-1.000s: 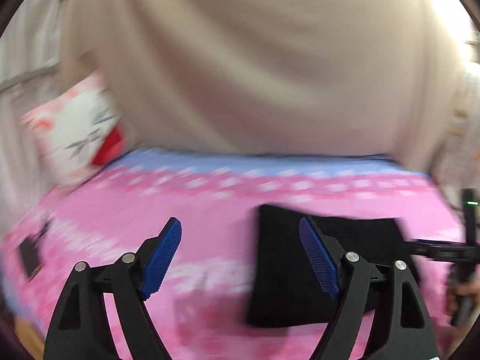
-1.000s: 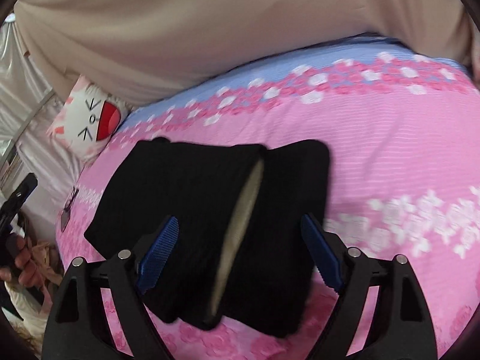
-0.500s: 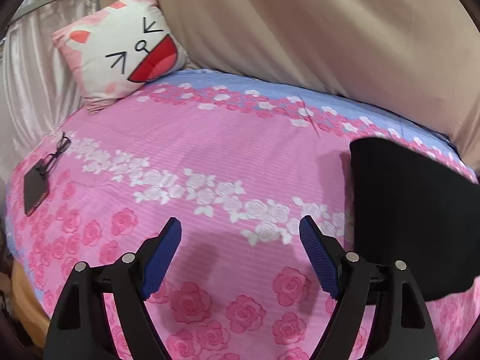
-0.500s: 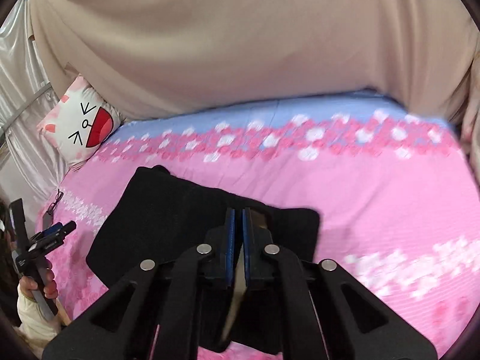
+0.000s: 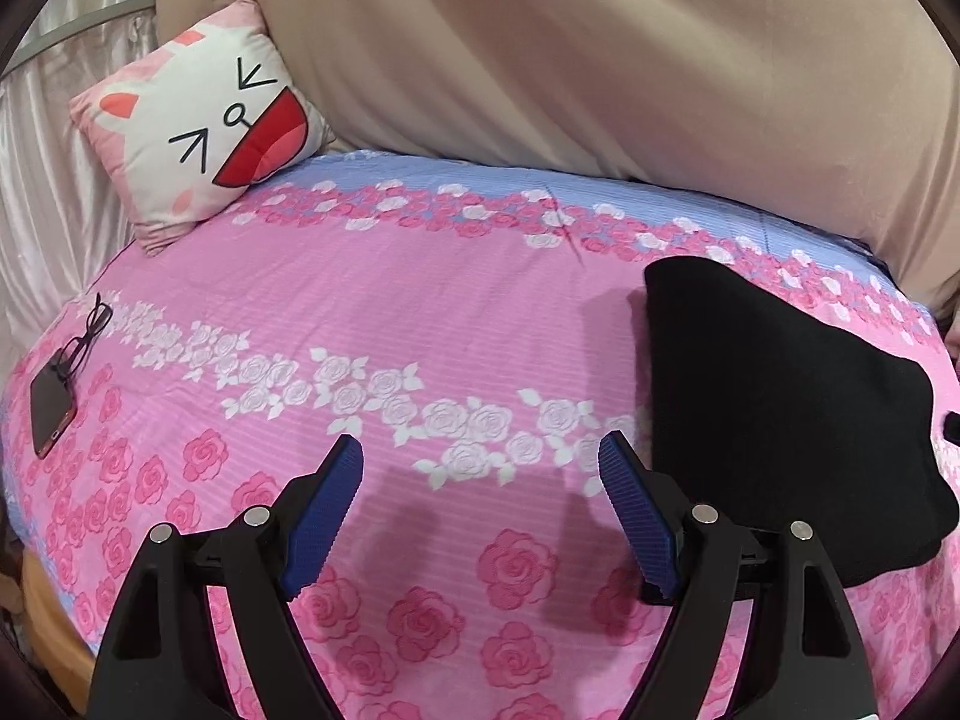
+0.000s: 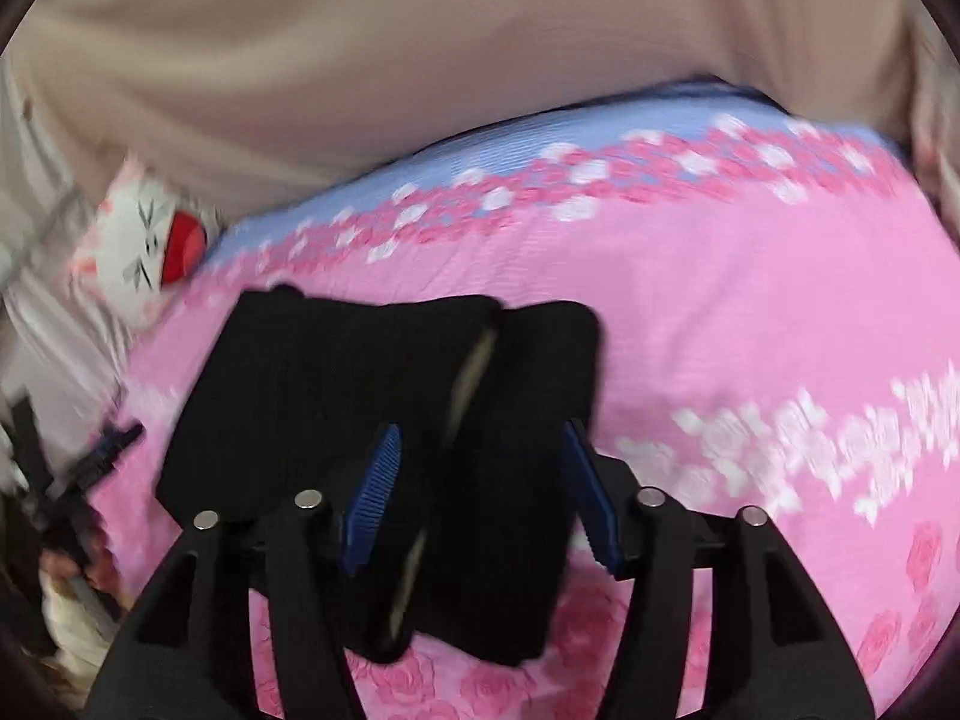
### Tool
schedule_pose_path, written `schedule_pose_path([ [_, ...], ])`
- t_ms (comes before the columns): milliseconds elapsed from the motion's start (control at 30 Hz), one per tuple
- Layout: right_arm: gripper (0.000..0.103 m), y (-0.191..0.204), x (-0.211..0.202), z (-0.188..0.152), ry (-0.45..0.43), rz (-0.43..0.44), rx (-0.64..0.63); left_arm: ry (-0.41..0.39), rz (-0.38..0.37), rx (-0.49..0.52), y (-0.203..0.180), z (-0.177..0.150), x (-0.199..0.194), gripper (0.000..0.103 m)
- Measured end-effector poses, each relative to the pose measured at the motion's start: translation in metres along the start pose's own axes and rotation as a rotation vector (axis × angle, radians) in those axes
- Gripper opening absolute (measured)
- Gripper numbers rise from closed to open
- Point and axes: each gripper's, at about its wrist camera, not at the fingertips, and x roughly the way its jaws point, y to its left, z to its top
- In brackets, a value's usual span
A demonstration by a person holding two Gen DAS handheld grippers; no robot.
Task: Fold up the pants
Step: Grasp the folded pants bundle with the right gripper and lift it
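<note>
The black pants lie folded in a thick bundle on the pink rose-print bedsheet. My left gripper hovers open over bare sheet, just left of the pants' near edge, with nothing between its fingers. In the blurred right wrist view, the pants show a pale inner lining along a fold. My right gripper hangs above their near end. Its jaws are opening, the cloth lies below and between them, and the pads do not press on it.
A cat-face pillow leans at the back left against a beige curtain. A phone and glasses lie at the bed's left edge. A hand shows at the far left.
The left gripper dropped and swung left, from facing the curtain to low over the sheet. The right gripper closed fully over the pants, then opened again.
</note>
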Motion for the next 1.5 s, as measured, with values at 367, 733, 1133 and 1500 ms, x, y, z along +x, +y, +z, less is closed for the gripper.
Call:
schedule_pose_path([
  [367,0.007,0.052,0.009,0.013,-0.051,-0.014,-0.187,-0.032,-0.067,0.077,-0.033,0.000,-0.022,0.078],
  [733,0.020,-0.031,0.007,0.003,-0.035,-0.071,0.001,-0.015,-0.100,0.143,-0.066,-0.001,-0.014,0.082],
  [1133,0.041,-0.041,-0.005,-0.028,-0.016,0.028,0.098,-0.056,-0.175,0.282,-0.127,0.004,-0.018,0.087],
  [1500,0.038,-0.024,-0.019,-0.012,-0.063,-0.151,0.007,-0.001,-0.157,0.139,-0.084,0.016,0.012,0.095],
])
